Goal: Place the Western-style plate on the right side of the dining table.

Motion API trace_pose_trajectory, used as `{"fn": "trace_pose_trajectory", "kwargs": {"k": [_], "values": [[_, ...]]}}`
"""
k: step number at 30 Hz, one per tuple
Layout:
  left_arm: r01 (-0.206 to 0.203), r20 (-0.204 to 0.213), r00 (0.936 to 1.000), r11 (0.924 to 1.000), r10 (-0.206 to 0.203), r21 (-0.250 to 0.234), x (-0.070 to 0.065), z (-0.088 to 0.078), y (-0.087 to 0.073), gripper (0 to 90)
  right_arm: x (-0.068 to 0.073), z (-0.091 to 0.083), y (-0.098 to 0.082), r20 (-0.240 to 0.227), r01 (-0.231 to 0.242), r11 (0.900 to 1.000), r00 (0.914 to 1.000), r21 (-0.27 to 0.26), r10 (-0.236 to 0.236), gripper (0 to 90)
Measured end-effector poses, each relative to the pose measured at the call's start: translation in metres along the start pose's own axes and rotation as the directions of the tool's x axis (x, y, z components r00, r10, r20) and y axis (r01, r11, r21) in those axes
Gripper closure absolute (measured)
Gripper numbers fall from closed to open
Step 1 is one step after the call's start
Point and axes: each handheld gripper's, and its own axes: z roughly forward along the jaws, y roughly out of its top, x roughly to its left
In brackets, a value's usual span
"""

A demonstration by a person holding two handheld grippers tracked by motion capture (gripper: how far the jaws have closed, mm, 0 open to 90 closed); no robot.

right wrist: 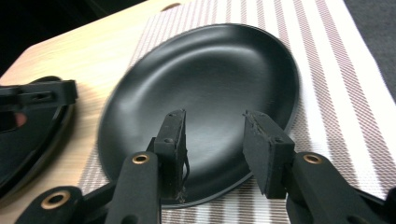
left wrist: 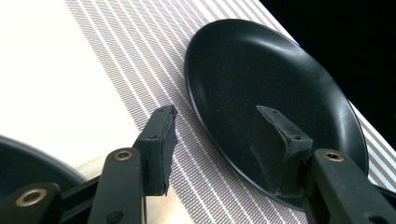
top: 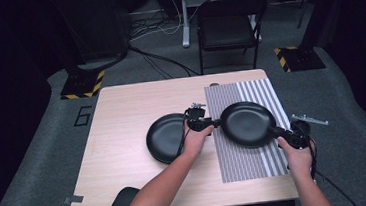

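Observation:
A black plate (top: 247, 124) lies on the grey striped placemat (top: 246, 162) on the right half of the table. A second black plate (top: 164, 137) rests on the bare wood to its left. My left gripper (top: 212, 123) is at the left rim of the plate on the mat. In the left gripper view that plate (left wrist: 266, 79) has its rim between the open jaws of my left gripper (left wrist: 217, 114), and no pad presses on it. My right gripper (top: 280, 132) is at the plate's near right rim. Its own view shows my right gripper (right wrist: 215, 116) open above the plate (right wrist: 205, 79).
The wooden table (top: 122, 118) has bare room to the left and at the back. A black folding chair (top: 227, 26) stands behind the far edge, with cables on the floor beside it. The placemat's right edge lies near the table's right edge.

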Motion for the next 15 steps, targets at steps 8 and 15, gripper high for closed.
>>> {"fn": "trace_pose_trajectory", "kwargs": {"k": [8,15], "values": [[0.007,-0.02,0.9998,0.9997,-0.008,-0.024,0.006,-0.017,-0.001,49.7,0.028,0.008,0.011,-0.04,0.087,0.996,0.9955,0.013,-0.086,57.9],[-0.001,-0.037,0.9993,0.9986,-0.001,-0.052,0.008,-0.034,0.0,49.6,0.039,0.012,0.018,-0.069,0.136,0.99,0.9886,0.031,-0.134,56.9]]}}
